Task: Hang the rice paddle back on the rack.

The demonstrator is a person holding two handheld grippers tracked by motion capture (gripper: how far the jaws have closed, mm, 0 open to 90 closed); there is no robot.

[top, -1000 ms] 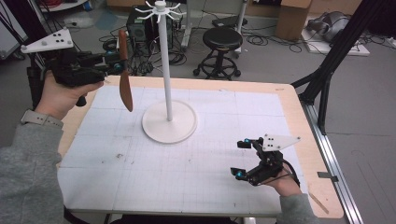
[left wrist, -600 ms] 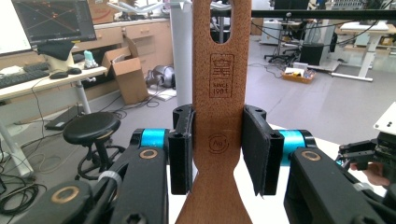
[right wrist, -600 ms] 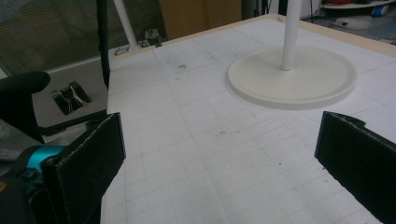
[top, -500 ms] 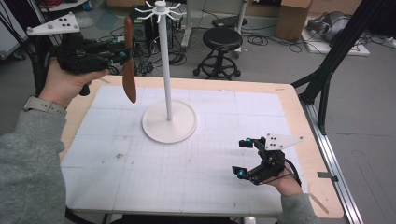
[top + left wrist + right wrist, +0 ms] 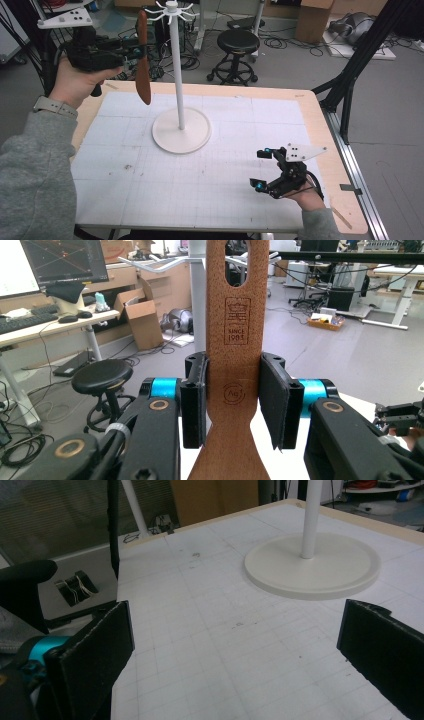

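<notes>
A person's left gripper (image 5: 134,50) clamps a brown wooden spatula (image 5: 143,65) by its handle (hanging hole at top), blade down, near the hooks of a white stand (image 5: 176,75), while the right gripper (image 5: 263,169) rests wide open on the table (image 5: 125,195).

spatula (image 5: 231,390): top and blade cut off by frame | stand (image 5: 312,565): pole cropped above
</notes>
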